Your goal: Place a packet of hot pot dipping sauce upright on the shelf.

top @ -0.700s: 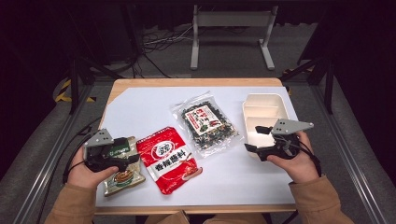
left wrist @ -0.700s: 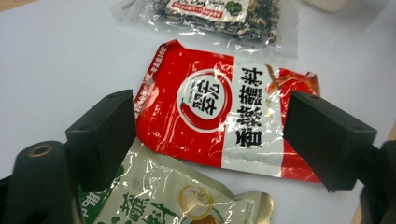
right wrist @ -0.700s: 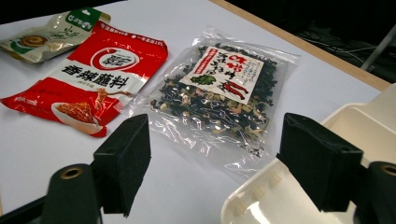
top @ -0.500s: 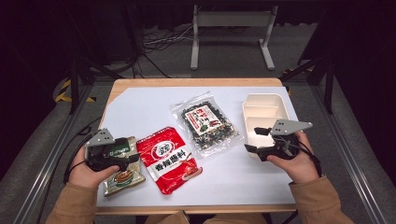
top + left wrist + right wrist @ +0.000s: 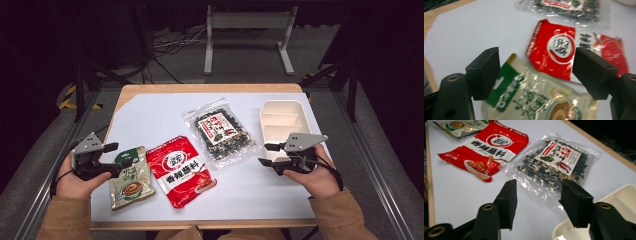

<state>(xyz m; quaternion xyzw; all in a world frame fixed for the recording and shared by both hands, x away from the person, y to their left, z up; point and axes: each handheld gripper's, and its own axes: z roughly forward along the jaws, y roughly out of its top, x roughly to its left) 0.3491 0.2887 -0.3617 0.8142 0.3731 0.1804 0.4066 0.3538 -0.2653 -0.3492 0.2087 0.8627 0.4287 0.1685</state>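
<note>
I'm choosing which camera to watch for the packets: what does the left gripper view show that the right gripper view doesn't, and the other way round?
The left gripper view alone shows the left gripper, jaws open above the green-and-cream packet. The right gripper view alone shows the right gripper, also open, and a corner of the cream tray. Both show that packet, the red packet and the clear bag of dried greens on the white table.
</note>
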